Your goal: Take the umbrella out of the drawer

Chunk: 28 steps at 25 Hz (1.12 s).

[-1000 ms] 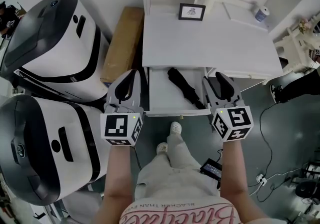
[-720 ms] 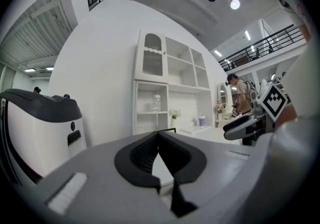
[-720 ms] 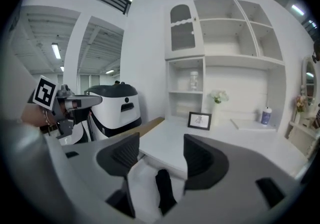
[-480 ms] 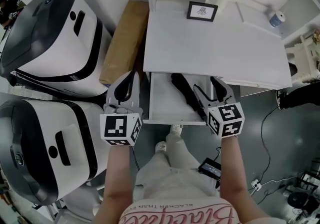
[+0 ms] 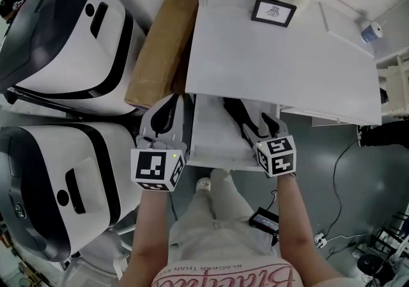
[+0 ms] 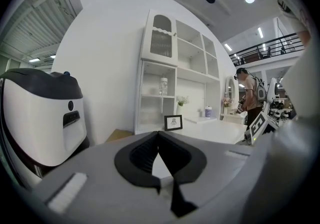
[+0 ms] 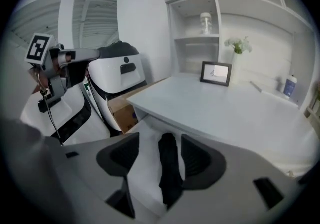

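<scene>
A folded black umbrella (image 5: 234, 110) lies in the open white drawer (image 5: 208, 133) under the desk top (image 5: 275, 62). My right gripper (image 5: 257, 124) hangs at the drawer's right side, tilted down over the umbrella's near end. In the right gripper view the umbrella (image 7: 169, 168) lies between the spread jaws of that gripper (image 7: 160, 140), and the pads do not press it. These jaws have just been opening. My left gripper (image 5: 167, 103) is outside the drawer's left wall; in its own view the left gripper (image 6: 159, 135) has its tips together, with nothing held.
Two big white-and-black machines (image 5: 61, 36) (image 5: 57, 177) stand at the left. A cardboard box (image 5: 160, 46) leans between them and the desk. A picture frame (image 5: 273, 11) sits at the desk's back. The person's legs and shoes (image 5: 204, 185) are below the drawer front.
My right gripper has dropped down into the drawer over the umbrella and its jaws have spread. The left gripper has sunk a little beside the drawer.
</scene>
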Motion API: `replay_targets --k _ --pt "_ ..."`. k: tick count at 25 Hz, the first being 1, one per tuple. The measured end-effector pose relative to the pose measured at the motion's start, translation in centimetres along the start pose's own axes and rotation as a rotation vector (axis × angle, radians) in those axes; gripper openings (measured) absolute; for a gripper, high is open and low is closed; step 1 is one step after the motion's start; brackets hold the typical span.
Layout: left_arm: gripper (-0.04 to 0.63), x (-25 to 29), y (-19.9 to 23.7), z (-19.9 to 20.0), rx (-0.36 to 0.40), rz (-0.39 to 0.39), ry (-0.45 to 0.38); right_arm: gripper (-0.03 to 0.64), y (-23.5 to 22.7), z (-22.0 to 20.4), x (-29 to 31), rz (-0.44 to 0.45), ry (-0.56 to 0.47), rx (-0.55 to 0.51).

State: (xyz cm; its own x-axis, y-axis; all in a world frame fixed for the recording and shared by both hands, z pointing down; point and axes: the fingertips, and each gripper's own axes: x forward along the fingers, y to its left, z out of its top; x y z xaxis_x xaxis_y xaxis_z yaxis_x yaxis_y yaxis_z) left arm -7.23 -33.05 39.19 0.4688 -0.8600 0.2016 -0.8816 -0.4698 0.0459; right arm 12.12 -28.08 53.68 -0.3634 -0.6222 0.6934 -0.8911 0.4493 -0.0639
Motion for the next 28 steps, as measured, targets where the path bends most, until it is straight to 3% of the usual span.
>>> replay_targets --k 9,28 --pt "0.009 2.0 0.1 -3.0 -0.018 0.009 0.056 0.252 -0.5 -5.2 5.0 0.076 0.161 0.024" --pt "0.009 3.3 1.1 -8.1 -0.049 0.068 0.120 0.256 -2.7 -14.0 13.8 0.076 0.460 -0.011"
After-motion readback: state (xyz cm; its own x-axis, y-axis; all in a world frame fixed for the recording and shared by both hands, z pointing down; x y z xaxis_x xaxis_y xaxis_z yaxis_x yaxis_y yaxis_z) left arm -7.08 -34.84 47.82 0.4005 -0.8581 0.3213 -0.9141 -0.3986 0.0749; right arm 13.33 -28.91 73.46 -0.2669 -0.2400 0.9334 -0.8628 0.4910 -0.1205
